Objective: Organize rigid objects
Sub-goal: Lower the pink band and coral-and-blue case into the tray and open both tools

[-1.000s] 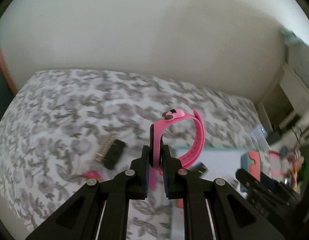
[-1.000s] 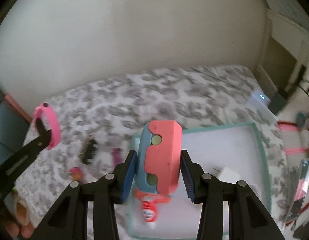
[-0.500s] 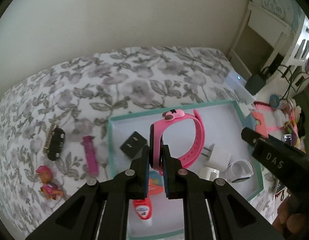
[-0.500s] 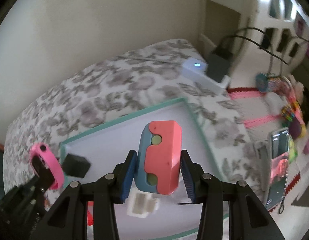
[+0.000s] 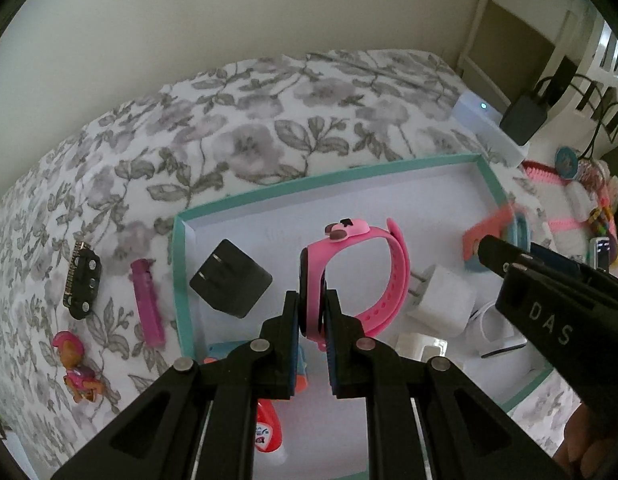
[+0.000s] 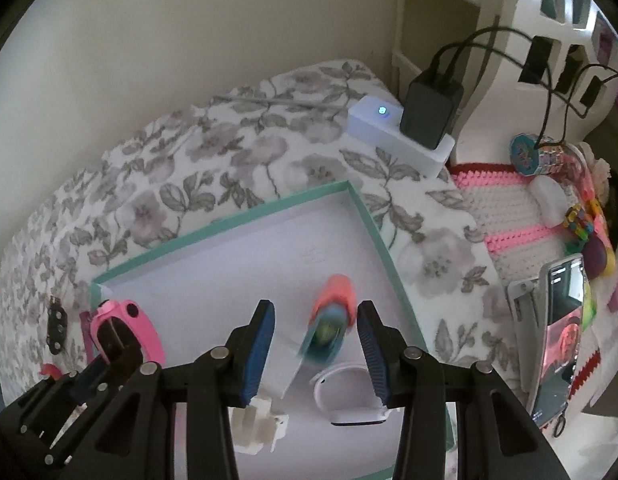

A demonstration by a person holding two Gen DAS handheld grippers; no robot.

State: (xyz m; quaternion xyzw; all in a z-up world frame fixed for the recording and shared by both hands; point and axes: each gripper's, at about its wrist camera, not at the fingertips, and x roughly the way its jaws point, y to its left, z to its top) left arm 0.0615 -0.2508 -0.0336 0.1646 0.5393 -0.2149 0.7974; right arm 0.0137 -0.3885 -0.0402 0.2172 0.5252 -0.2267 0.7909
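The coral-and-blue toy (image 6: 331,320) between the right gripper's fingers (image 6: 256,350) is smeared by motion blur, so its shape and whether it touches either finger cannot be told. In the left wrist view the same toy (image 5: 495,236) is blurred at 3 o'clock, partly behind the right gripper (image 5: 549,304). The left gripper's fingers (image 5: 289,344) hide most of a red-capped tube (image 5: 267,428) and a blue-and-orange item (image 5: 229,350) at 6 o'clock. The teal tray (image 5: 181,280) has its near rim cut off by the frame's lower edge. The phone (image 6: 557,340) shows a screen image too small to identify.
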